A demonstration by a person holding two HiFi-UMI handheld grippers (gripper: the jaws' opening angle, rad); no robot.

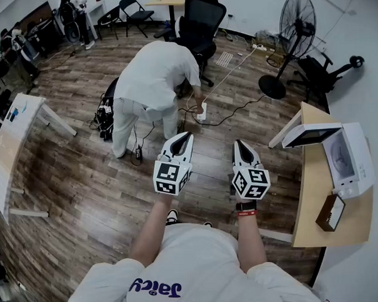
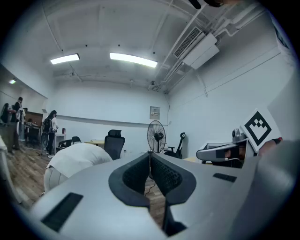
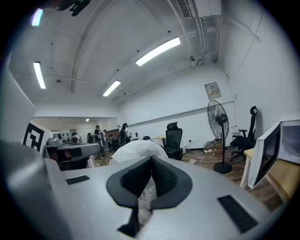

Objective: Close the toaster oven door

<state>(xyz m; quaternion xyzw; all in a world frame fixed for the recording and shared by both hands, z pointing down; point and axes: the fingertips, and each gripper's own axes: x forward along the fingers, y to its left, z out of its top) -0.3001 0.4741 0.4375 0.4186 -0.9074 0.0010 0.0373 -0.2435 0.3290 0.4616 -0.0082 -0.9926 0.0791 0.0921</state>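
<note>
Toaster oven [image 1: 352, 162]: white, boxy, metal, at far right on the pale wooden surface [image 1: 314, 214], well apart from both grippers. Its white-framed glass door [image 1: 310, 135] stands open, projecting left. Judged: hinged, stiff, light, swings easily. It is glass, so no slamming; push the frame's free edge, no grasp needed. Left gripper [image 1: 186, 138] and right gripper [image 1: 239, 145]: jaws together, nothing between.
</note>
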